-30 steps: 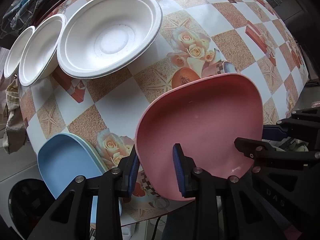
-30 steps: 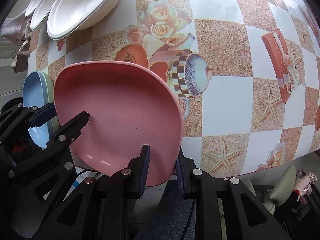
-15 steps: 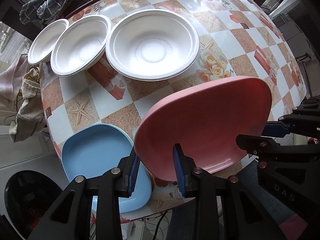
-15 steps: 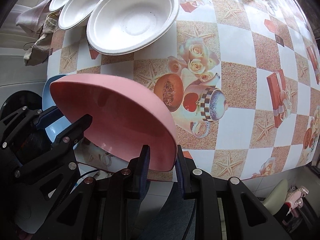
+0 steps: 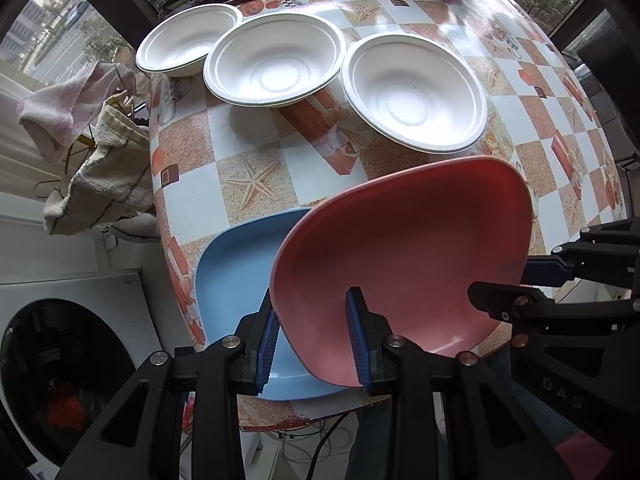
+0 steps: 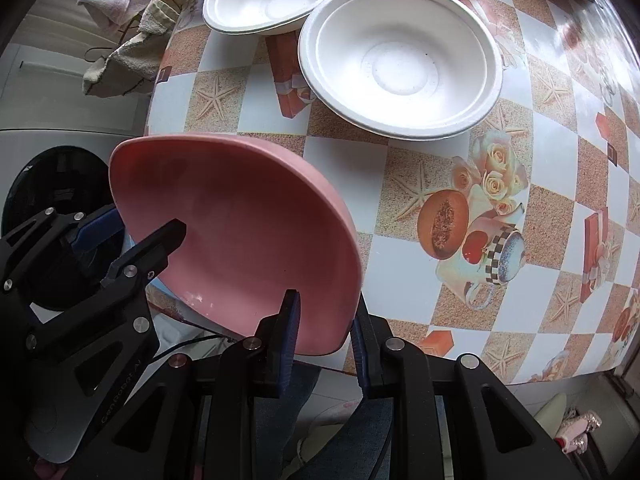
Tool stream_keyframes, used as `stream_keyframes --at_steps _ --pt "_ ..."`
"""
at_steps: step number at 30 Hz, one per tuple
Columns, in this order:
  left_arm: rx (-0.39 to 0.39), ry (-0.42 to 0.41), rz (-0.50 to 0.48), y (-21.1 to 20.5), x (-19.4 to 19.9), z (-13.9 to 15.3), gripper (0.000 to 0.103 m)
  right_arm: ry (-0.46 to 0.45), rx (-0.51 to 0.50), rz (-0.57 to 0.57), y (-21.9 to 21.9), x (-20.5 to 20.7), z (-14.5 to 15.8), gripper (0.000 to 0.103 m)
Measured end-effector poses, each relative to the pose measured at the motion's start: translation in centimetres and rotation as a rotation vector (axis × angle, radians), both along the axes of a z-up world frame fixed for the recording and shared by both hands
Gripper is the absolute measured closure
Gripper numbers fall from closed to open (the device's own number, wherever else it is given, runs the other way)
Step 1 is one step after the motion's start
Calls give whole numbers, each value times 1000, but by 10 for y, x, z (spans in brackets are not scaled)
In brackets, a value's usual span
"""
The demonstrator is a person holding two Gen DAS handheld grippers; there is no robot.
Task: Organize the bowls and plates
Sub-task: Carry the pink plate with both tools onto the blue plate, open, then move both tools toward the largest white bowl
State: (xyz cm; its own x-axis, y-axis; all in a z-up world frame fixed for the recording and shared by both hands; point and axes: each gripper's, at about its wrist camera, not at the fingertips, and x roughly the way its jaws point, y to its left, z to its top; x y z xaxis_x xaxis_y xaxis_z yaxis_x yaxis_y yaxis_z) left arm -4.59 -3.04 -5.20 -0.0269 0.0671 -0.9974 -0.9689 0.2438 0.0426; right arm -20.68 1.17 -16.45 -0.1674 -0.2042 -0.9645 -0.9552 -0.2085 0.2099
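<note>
Blue plate (image 5: 236,280) flat at the desk (image 5: 256,184) edge; left tool (image 5: 314,338) and right tool (image 6: 324,330) both clamped on the raised pink plate (image 5: 400,268), probably clear above. Keep level, lower squarely onto blue.

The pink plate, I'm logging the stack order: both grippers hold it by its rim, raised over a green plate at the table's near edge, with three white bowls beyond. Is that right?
Not quite: the plate under the pink plate is blue, not green, as the left wrist view shows. The rest holds: the left gripper and right gripper both clamp its rim, and three white bowls sit beyond.
</note>
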Motion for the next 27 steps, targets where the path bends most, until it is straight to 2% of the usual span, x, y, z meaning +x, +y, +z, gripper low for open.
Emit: stream_keyframes --at_steps 5,13,17,18,19,21,22,27 --pt "-2 6 53 0 -25 -2 68 20 -16 43 -6 2 4 76" --pt "-12 38 106 -2 -58 -12 64 61 -56 86 -12 -5 -10 76" --pt "-10 25 153 -2 -70 -15 54 82 -29 80 -15 6 -6 75" --pt "-4 23 165 -1 -73 -15 47 79 -21 73 -13 10 -5 75" --pt "2 20 176 -1 -75 -14 40 76 -18 63 -13 17 -4 70" --pt "15 11 192 -1 -78 -12 37 75 -20 21 -10 33 -6 22" --pt "18 11 198 0 -80 -10 35 73 -20 -6 -10 45 -5 18" --pt "24 -43 212 4 -81 -4 31 58 -49 -155 -12 115 -4 18"
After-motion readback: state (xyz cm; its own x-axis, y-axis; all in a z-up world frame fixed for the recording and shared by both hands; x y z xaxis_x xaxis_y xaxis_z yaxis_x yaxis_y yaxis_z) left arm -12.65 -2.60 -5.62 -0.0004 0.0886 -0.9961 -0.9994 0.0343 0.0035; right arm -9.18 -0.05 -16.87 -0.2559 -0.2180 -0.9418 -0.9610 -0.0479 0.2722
